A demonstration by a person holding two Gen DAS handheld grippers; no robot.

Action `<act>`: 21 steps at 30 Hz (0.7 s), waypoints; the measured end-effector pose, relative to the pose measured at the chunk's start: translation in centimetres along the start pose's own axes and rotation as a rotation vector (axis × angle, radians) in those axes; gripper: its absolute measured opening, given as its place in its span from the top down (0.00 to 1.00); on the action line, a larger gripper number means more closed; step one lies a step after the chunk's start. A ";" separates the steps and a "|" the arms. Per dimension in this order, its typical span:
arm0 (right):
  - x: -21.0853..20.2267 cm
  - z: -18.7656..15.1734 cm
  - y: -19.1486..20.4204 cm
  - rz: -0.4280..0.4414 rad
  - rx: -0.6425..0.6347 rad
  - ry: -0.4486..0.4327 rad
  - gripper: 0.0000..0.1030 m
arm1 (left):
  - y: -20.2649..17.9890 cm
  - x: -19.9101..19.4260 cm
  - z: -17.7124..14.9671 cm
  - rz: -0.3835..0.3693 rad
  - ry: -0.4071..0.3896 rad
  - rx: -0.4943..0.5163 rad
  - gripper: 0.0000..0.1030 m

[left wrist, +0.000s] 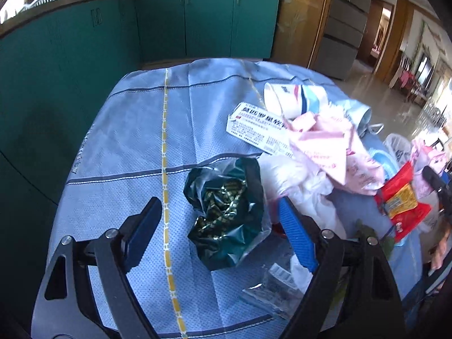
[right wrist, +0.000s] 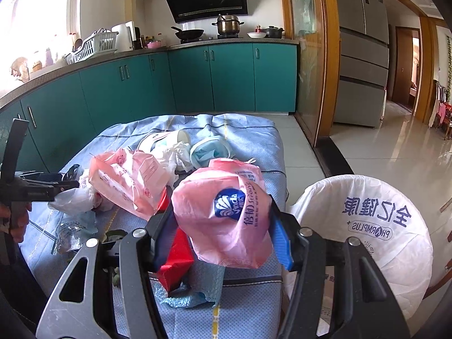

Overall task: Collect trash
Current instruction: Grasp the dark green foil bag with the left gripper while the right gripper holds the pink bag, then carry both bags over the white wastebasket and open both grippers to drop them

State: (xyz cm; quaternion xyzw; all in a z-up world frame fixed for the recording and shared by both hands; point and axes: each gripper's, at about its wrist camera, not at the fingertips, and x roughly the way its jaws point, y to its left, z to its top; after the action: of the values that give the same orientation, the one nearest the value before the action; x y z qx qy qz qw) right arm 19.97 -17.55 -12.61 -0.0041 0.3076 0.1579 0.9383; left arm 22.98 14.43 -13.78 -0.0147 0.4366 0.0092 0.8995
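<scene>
Two claws: you've got both busy, one loaded and one lining up.
Right claw: right gripper (right wrist: pixel 223 231) is clamped on the pink tissue wrapper (right wrist: pixel 226 214), pads squeezing its sides so it hangs clear of the table.
Drop spot: white bin bag (right wrist: pixel 375 226) sits just beside that claw, mouth open, probably why you're holding there.
Left claw: left gripper (left wrist: pixel 220 223) is spread wide, nothing pinched.
Left target: dark green crinkly bag (left wrist: pixel 226 214) lies between the fingers on the blue tablecloth (left wrist: pixel 127 141).
Leftovers: medicine box (left wrist: pixel 254 125), paper cup (left wrist: pixel 285 99), red packet (left wrist: pixel 401 200) not yet collected.
</scene>
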 end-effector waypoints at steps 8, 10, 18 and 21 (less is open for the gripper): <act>-0.3 0.0 -0.5 0.001 0.013 -0.022 0.43 | 1.4 -0.9 0.2 0.013 -0.041 -0.059 0.56; -0.6 0.0 -0.7 -0.001 0.021 -0.040 0.43 | 1.8 -2.3 0.5 0.021 -0.109 -0.080 0.56; -6.7 -0.1 -3.3 -0.246 -0.009 -0.253 0.43 | -2.2 -8.0 1.7 -0.042 -0.364 -0.028 0.55; -9.6 -1.1 -5.7 -0.394 0.003 -0.330 0.43 | -5.4 -8.6 2.6 -0.095 -0.384 0.001 0.55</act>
State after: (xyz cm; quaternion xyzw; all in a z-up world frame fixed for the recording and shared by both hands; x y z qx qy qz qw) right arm 13.75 -25.92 -8.43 -0.0369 0.1440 -0.0300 0.9884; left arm 19.85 9.05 -5.27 -0.0330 0.2558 -0.0310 0.9657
